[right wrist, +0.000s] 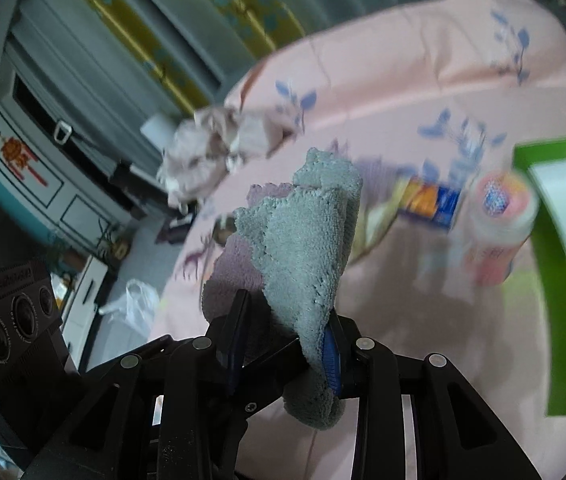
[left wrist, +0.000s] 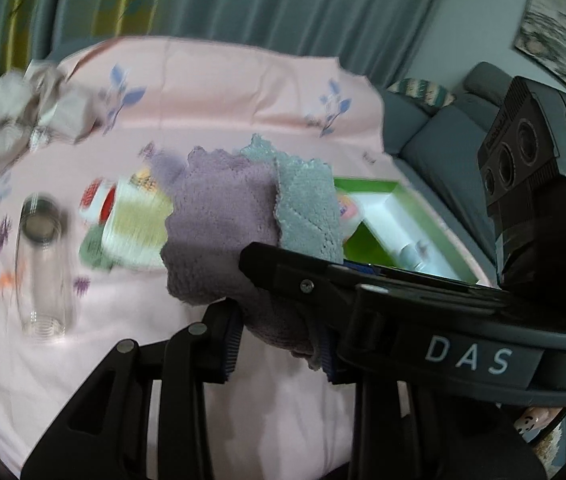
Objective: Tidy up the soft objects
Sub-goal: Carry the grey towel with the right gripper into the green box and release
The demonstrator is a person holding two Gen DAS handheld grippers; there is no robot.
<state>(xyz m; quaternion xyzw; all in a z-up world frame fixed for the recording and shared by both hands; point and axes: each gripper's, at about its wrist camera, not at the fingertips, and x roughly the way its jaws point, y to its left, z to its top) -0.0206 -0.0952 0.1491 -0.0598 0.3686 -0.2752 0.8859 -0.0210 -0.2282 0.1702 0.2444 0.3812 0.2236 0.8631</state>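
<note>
Both grippers hold one stacked pair of fluffy cloths above the pink bedsheet. My left gripper (left wrist: 279, 336) is shut on the purple cloth (left wrist: 219, 232); the grey cloth (left wrist: 309, 208) lies against its right side. My right gripper (right wrist: 287, 332) is shut on the grey cloth (right wrist: 307, 248), with the purple cloth (right wrist: 231, 276) behind it. The right gripper's body (left wrist: 403, 300) crosses the left wrist view from the right. A crumpled beige garment (left wrist: 23, 116) lies at the far left of the bed; it also shows in the right wrist view (right wrist: 211, 140).
A clear glass jar (left wrist: 43, 264) lies on the pink sheet (left wrist: 243, 92). A pile of folded cloths (left wrist: 127, 220) sits behind the held cloths. A green open box (left wrist: 395, 224) and a pink-lidded container (right wrist: 499, 224) stand to the right. A grey sofa (left wrist: 443, 128) is beyond.
</note>
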